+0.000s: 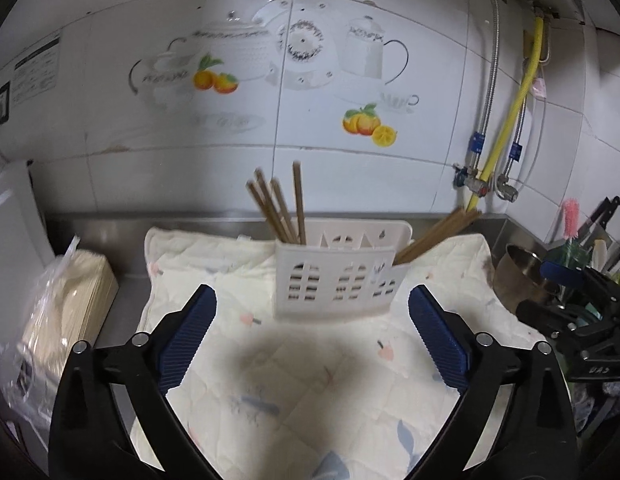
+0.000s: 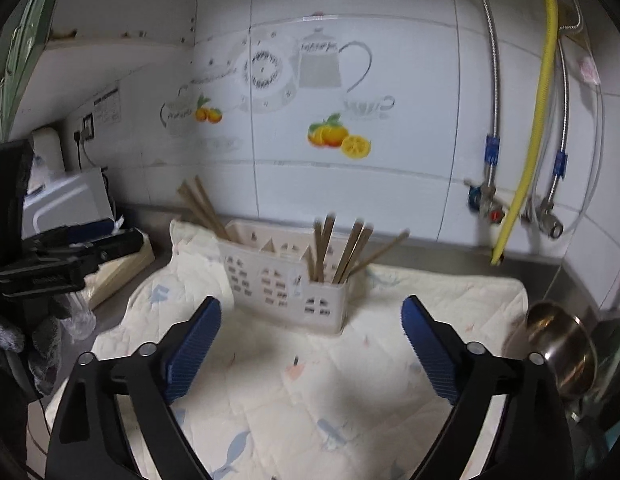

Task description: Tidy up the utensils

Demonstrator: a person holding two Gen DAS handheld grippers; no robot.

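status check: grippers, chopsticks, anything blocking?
Left gripper open, empty. Right gripper open, empty. Chopsticks stand in both ends of the holder on the cloth. Nothing between grippers and holder.

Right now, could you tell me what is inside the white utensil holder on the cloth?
Brown chopsticks stand in the utensil holder: one bunch at its left end, another at its right. Their lower ends are hidden behind its walls.

Matt plastic holder (image 1: 334, 276), wooden chopsticks (image 1: 284, 212), quilted cloth (image 1: 310, 380).
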